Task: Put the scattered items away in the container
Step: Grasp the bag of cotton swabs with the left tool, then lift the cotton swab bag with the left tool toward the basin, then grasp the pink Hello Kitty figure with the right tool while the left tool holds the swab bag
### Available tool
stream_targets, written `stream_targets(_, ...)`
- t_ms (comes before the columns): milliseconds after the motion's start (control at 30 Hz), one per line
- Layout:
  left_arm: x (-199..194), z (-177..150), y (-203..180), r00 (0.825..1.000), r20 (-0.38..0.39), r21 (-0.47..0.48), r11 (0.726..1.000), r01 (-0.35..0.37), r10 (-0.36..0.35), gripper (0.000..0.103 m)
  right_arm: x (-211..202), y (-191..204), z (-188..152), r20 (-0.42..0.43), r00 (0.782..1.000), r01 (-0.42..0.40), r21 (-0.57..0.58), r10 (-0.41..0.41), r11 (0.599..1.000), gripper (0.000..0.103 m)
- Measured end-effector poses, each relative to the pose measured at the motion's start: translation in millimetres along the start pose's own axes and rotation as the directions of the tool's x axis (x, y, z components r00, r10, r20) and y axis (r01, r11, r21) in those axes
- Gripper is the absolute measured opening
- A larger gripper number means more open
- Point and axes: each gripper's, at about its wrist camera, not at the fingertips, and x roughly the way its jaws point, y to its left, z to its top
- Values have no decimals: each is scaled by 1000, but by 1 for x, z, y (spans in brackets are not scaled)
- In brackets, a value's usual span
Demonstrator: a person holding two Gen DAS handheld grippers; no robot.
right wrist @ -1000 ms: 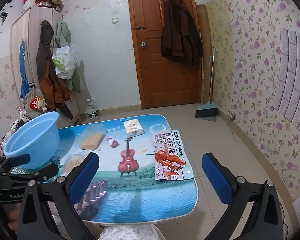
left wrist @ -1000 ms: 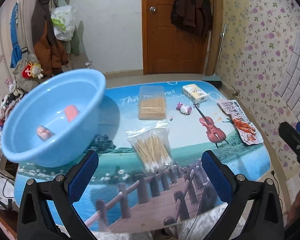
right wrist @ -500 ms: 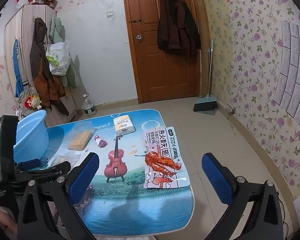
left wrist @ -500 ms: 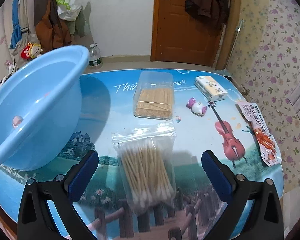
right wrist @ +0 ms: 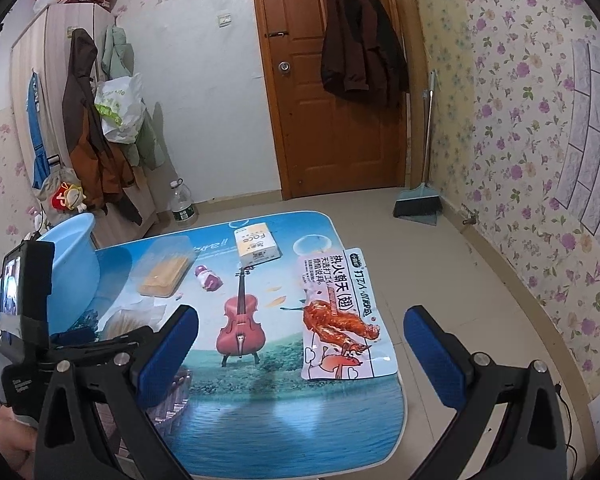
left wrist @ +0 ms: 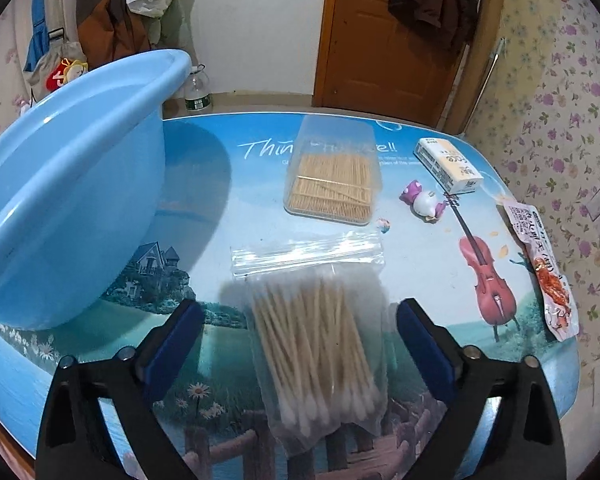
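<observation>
The word "face" is read on the small yellow-and-white tissue pack; bold Chinese characters are printed on the glossy snack packet. The crinkly clear bag of cotton swabs is straddled on the printed table by the left gripper, jaws closing, pads not yet touching. The right gripper is held wide, empty. The smooth blue plastic basin is seen left.

A brown coat hung on the door; a broom leaned beside it, and a water bottle stood on the floor.
</observation>
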Motion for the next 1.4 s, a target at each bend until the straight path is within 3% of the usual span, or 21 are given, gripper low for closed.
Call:
stream_targets(67, 0, 0, -1, 1000, 10, 10, 1000, -18, 18, 81, 0, 1, 0, -1, 1000, 0, -2, 0, 1000, 103)
stream_targets(167, -1, -1, -2, 998, 23, 31, 998, -52, 51, 70, 1, 1, -1, -6, 1000, -2, 1, 2, 1000, 103)
stream_targets(467, -9, -3, -7, 998, 60, 103, 994, -22, 16, 39, 6, 8, 1, -6, 1000, -7, -23, 7, 1000, 103)
stream_targets(767, -18, -1, 1, 998, 63, 94, 995, 21, -27, 34, 11, 12, 8, -11, 1000, -19, -28, 18, 999, 103)
stream_targets(933, -31, -3, 5, 995, 88, 108, 994, 28, -38, 34, 20, 19, 17, -11, 999, -34, -86, 34, 996, 102)
stream_targets(1200, -48, -10, 16, 994, 93, 96, 994, 51, -60, 34, 56, 47, 38, -108, 988, -130, -212, 109, 969, 87)
stream_targets(1333, -51, -11, 21, 994, 91, 86, 995, 59, -66, 34, 80, 63, 47, -186, 964, -231, -241, 189, 943, 78)
stream_targets(1400, -51, -12, 24, 994, 88, 78, 995, 63, -69, 34, 95, 72, 48, -223, 957, -241, -264, 184, 934, 73)
